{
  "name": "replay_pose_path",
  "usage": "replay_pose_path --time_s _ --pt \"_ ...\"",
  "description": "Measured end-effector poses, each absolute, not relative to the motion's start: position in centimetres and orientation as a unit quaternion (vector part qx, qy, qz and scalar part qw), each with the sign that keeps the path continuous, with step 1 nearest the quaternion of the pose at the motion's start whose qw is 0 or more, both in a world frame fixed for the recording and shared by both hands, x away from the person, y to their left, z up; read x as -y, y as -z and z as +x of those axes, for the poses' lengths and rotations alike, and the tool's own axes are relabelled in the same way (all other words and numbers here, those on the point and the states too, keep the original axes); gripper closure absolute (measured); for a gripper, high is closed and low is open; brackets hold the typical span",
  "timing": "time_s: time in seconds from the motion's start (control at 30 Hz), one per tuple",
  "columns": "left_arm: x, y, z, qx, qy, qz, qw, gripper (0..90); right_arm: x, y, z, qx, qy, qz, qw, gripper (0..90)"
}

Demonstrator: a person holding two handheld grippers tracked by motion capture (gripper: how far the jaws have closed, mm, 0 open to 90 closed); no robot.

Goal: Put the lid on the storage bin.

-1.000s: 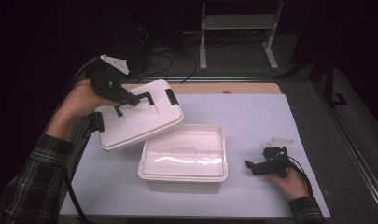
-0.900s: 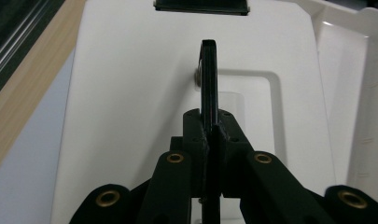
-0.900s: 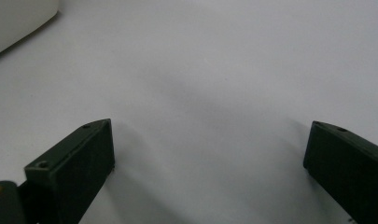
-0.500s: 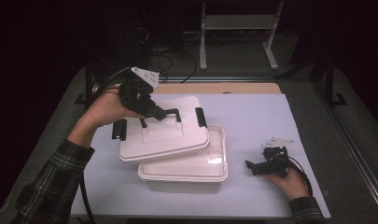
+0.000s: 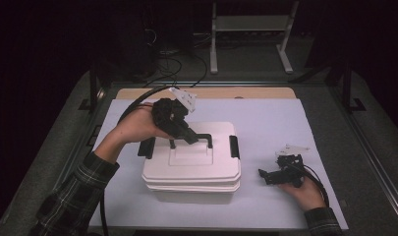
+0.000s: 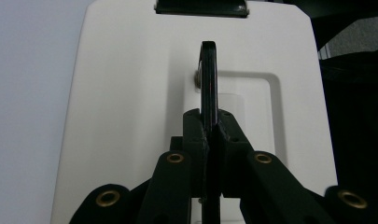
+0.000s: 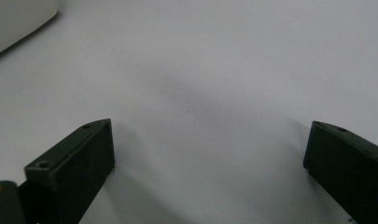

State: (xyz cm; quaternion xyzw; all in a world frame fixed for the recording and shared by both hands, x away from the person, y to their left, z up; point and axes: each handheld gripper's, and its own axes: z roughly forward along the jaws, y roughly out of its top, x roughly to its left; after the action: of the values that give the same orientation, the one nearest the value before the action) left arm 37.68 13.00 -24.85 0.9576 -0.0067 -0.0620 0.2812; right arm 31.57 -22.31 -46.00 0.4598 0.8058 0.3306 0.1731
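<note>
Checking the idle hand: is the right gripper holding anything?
No: the right gripper stands open over bare white table cover, nothing between its jaws.

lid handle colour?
Black. The handle on the white lid shows best in the left gripper view, clamped by the left gripper.

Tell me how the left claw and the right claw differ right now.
The left claw is shut on the black handle of the white lid; the right claw is open and holds nothing. The left claw is over the white box; the right claw rests low on the pale table cover, apart from the box. Both are black, each held in a hand.
</note>
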Motion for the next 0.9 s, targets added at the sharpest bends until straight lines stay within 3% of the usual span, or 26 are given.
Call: replay_pose_path --time_s 0.43,0.5,0.57,0.6,0.73,0.9 --pt "-12.4 26.9 37.4 0.006 0.080 0.959 0.271 83.7 22.3 46.0 31.6 -0.806 -0.330 0.459 0.173 1.3" --pt "-12.5 26.8 37.4 -0.001 0.071 0.958 0.276 74.3 22.3 46.0 31.6 -0.806 -0.330 0.459 0.173 1.3" --pt "-12.8 26.6 37.5 -0.005 0.064 0.958 0.279 70.8 22.3 46.0 31.6 -0.806 -0.330 0.460 0.173 1.3" --pt "-13.3 26.4 37.5 -0.014 0.056 0.956 0.288 60.9 22.3 46.0 31.6 -0.806 -0.330 0.460 0.173 1.3" --pt "-14.4 25.8 37.4 -0.029 0.041 0.952 0.302 43.2 22.3 46.0 31.6 -0.806 -0.330 0.460 0.173 1.3" --pt "-16.5 25.4 36.8 -0.053 0.011 0.949 0.311 26.7 22.3 46.0 31.6 -0.806 -0.330 0.460 0.173 1.3"
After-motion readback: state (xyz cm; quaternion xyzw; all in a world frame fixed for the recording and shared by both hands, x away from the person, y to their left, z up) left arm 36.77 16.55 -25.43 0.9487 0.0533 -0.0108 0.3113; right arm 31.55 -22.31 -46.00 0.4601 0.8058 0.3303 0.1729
